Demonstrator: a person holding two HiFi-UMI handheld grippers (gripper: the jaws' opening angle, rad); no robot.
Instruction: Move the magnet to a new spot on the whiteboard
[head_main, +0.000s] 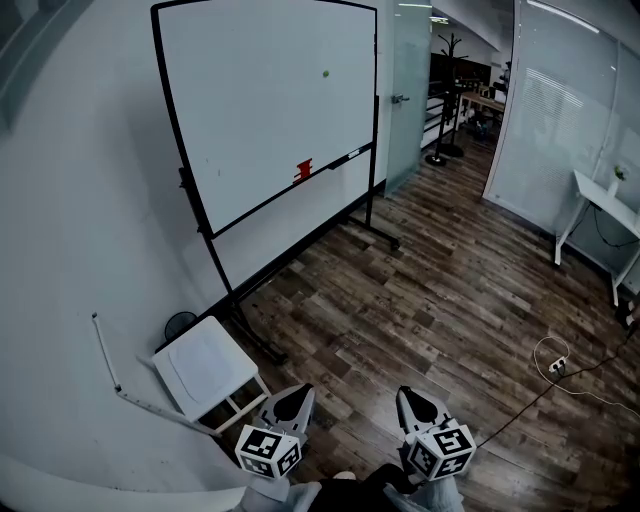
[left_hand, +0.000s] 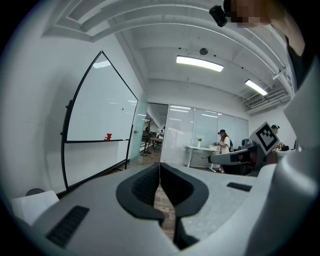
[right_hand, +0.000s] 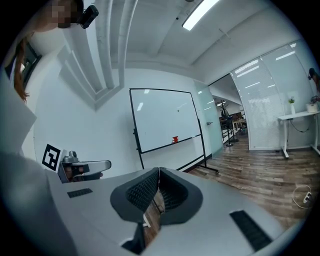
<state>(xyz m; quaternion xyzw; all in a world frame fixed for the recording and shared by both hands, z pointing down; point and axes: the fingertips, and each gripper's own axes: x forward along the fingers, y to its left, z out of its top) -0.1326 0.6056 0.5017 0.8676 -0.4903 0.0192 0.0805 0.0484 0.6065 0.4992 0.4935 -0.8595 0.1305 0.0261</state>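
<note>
Both units are low at the near edge of the head view. The left hand-held gripper (head_main: 296, 394) has its jaws shut tip to tip with nothing between them, and the right hand-held gripper (head_main: 408, 394) is the same, closed and empty. A small white stool (head_main: 205, 365) sits just beside the left one, against the wall, with open wood floor (head_main: 420, 300) ahead. The whiteboard (head_main: 265, 100) stands on its rolling frame well apart from both grippers, across that floor. The magnet (head_main: 325, 73) reads as the small round dot high on the board's right part, touching the board face and alone there. A red object (head_main: 304, 170) and a dark marker (head_main: 352, 155) sit on the tray ledge below it; what the red object is can't be told. Judgement: this is the approach step, nothing grasped, task not started on the board itself. The next move calls for closing the gap to the board, opening one gripper's jaws, and raising it to the magnet's height. The pads then need to seat on either side of the magnet before it is pulled or slid to a bare patch. The target is small and flat, so a pinch that misses its edge will likely slip.
</note>
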